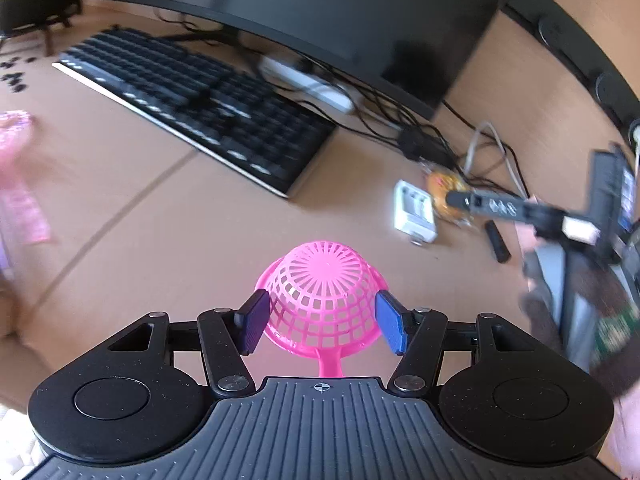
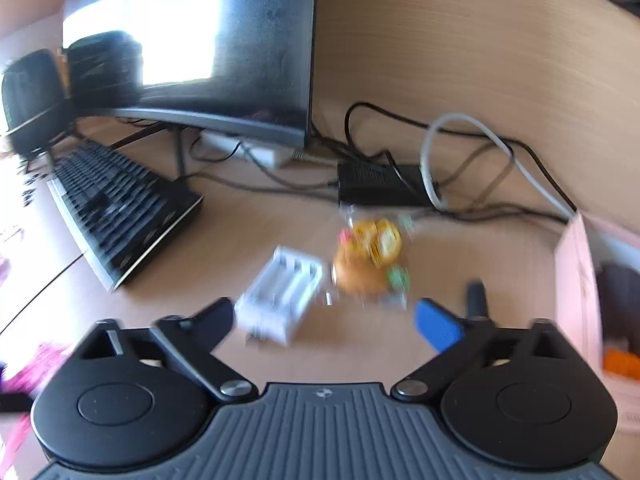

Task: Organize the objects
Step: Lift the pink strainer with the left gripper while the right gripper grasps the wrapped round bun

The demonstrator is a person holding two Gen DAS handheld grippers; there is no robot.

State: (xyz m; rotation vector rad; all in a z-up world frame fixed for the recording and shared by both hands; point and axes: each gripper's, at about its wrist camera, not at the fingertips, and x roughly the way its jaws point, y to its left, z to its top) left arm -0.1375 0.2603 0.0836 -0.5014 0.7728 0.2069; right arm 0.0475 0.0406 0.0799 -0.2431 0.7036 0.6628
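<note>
Pink mesh basket (image 1: 322, 300), inverted, clamped between left gripper (image 1: 322, 318) pads above desk (image 1: 160, 216); right gripper (image 2: 324, 320) spread wide, empty, over white battery charger (image 2: 280, 296).

basket (image 1: 324, 300) between the left gripper (image 1: 322, 320) pads above the desk (image 1: 160, 220), keyboard (image 1: 192, 108) behind-left before the monitor (image 1: 320, 12), battery charger (image 2: 280, 296) just left of the snack packet (image 2: 368, 260), cables (image 2: 460, 148) and adapter box (image 2: 376, 188) behind them
</note>
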